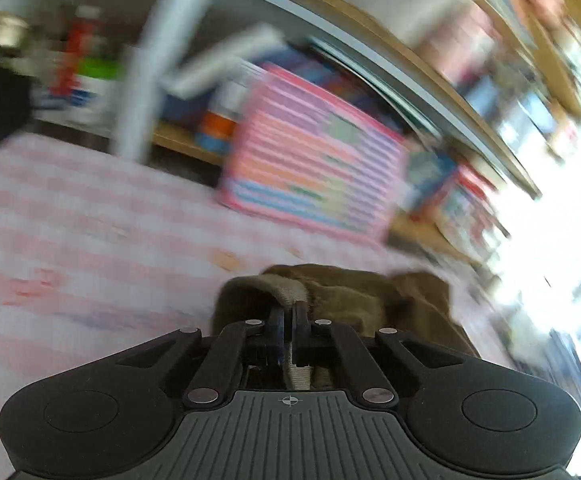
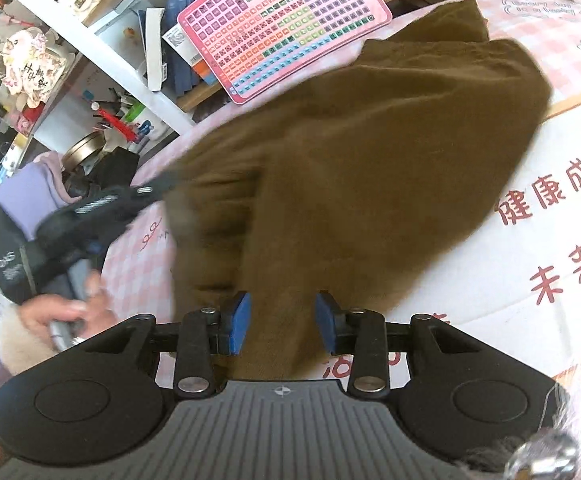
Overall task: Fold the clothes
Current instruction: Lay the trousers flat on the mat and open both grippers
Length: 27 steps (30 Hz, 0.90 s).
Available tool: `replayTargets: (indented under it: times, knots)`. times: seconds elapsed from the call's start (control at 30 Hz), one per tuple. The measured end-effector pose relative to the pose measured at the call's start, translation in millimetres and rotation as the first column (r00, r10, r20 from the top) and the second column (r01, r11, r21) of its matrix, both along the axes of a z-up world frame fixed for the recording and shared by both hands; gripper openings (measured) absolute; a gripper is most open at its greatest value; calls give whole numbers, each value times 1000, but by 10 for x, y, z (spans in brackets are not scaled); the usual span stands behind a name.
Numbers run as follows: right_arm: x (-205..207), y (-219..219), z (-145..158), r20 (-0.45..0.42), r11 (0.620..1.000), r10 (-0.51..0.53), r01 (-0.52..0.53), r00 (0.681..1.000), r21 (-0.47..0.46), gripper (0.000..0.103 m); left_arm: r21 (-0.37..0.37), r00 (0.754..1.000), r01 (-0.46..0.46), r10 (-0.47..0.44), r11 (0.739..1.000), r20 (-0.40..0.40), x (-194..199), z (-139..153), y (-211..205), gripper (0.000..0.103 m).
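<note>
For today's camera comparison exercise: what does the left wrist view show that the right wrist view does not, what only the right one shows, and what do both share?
Only the left wrist view shows the left gripper from behind, shut on a pale band of the brown garment.

Only the right wrist view shows the right gripper open over the cloth, the person's hand on the other gripper, and red printed characters on the cover.

Both show the brown garment, the pink keyboard toy, the pink checked cover and the shelves.
</note>
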State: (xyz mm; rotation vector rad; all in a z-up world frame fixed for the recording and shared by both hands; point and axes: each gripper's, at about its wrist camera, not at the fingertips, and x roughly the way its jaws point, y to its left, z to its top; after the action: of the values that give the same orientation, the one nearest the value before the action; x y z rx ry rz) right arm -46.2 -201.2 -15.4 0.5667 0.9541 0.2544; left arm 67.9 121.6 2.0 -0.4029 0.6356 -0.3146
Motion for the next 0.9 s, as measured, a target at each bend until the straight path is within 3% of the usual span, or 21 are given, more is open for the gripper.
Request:
replayTargets:
  times: [0.1,0.4,0.47,0.53,0.67,0.77,0.9]
  knots:
    - [7,-34,-6,-7,1000,-8,8,1000,6,34,67,998,-36,39,997,-39,39,-132,115,3]
    - [61,61,34,-19,999,38,-38,999,-3,34,254,980,-114,150,960,-129,137,-476,404,19]
    - [63,69,51,-19,999,39,-39,999,-5,34,273,980,-132,167,953,-107,64,-411,404,36]
    - [59,69,57,-20,999,37,-37,999,-7,34,289,980,-161,188,944,-66,-38,-325,405,42]
    - [55,64,40,-34,1000,15,-16,999,-12,35,215,987,-162,158,963,36,-240,-125,341,53]
    - [60,101,27,-54,999,-10,7,999,-47,39,161,997,-83,82,983,15,-241,-101,233,54]
    - [19,180,25,-73,994,-27,19,997,-110,44,151,1000,-22,23,988,-9,-218,-130,64,55]
